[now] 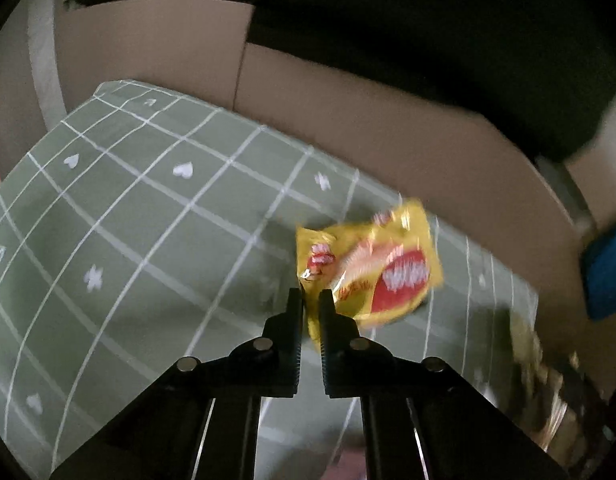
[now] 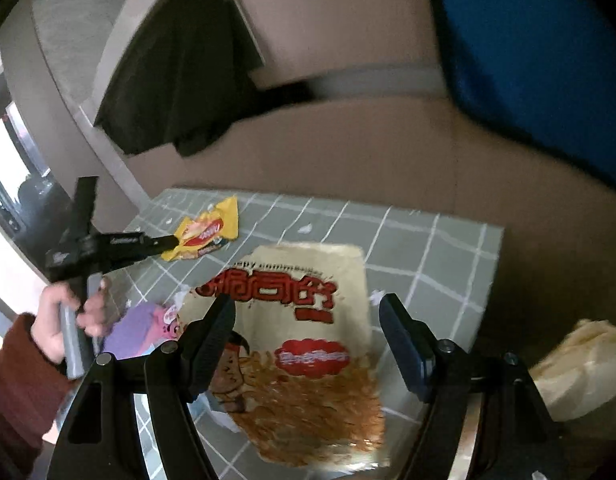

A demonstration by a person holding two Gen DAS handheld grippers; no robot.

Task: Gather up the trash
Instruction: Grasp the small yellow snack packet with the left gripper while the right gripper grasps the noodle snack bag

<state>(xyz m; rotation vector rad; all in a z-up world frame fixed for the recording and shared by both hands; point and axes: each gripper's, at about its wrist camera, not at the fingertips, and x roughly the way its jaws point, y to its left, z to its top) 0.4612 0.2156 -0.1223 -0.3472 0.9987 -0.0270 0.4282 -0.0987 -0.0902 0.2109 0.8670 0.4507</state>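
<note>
Your left gripper (image 1: 312, 300) has its jaws pinched onto a corner of the yellow wrapper (image 1: 372, 268), which lies near the table's (image 2: 448, 264) far left corner. Your right gripper (image 2: 303, 308) is wide open and grips nothing; the noodle packet (image 2: 308, 344) lies between its fingers at mid-table. A purple wrapper (image 2: 135, 328) sits by the left edge.

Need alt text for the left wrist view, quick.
The left gripper is shut on the corner of a yellow snack wrapper, over a green grid-patterned tablecloth. Brown cardboard stands behind the table.
</note>
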